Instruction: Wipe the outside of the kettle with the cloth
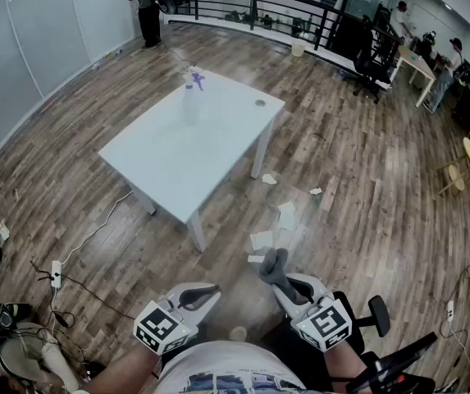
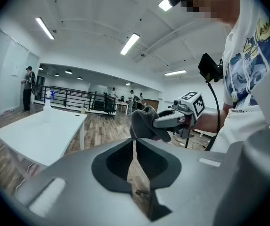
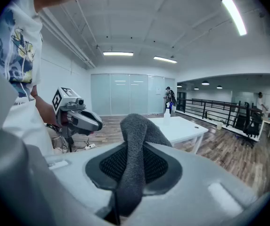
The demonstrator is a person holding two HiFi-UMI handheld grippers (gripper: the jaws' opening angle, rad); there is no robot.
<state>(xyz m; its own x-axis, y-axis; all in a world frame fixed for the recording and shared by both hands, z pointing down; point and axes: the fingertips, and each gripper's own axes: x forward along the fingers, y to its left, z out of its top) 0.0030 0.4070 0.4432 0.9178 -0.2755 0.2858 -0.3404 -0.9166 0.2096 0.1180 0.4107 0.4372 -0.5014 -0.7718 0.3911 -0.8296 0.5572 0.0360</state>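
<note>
A grey cloth [image 1: 273, 267] is pinched in my right gripper [image 1: 282, 284], which is shut on it; in the right gripper view the cloth [image 3: 135, 142] sticks up between the jaws and folds over. My left gripper [image 1: 211, 290] is held beside it, low in the head view, shut with nothing between its jaws [image 2: 135, 147]. From the left gripper view the right gripper [image 2: 173, 119] and its cloth [image 2: 144, 124] show just ahead. No kettle shows in any view. Both grippers hang over the wooden floor, well short of the white table [image 1: 177, 150].
A clear spray bottle [image 1: 191, 98] with a purple head stands on the table's far part. Scraps of paper [image 1: 280, 218] lie on the floor between me and the table. A power strip with cables [image 1: 56, 274] lies at left, a chair base [image 1: 379, 315] at right.
</note>
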